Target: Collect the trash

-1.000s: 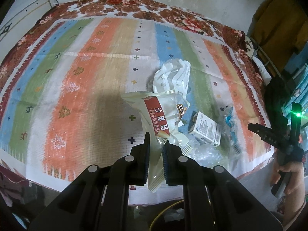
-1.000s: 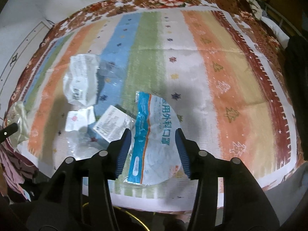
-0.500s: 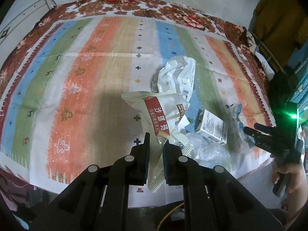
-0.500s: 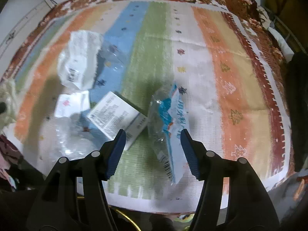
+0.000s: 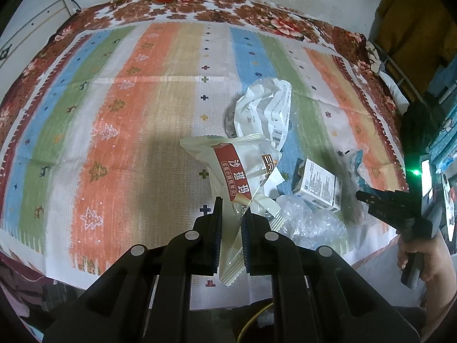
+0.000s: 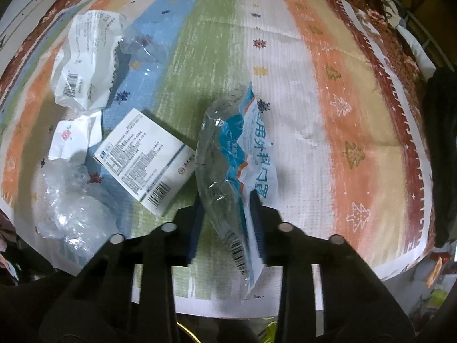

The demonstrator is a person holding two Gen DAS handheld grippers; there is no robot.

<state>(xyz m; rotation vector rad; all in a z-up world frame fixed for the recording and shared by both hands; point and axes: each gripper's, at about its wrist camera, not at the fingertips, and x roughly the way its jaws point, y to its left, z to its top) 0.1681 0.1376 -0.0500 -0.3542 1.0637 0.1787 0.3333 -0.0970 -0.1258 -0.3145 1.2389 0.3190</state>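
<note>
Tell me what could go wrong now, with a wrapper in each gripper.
The right gripper, whose jaws have just been closing, pinches the blue mask bag on crumpled film; it may slip. The left gripper holds the snack wrapper by its lower end, so it could snag the white box.

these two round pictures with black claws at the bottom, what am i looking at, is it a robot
No robot: a person holds a two-finger gripper in each hand, each with a fisheye camera looking along its fingers. One picture is from the left gripper, shut on a cream snack wrapper. The other is from the right gripper, whose jaws have just been closing onto a blue and white mask packet. On the striped cloth lie a white carton, a crumpled white bag and clear plastic.
</note>
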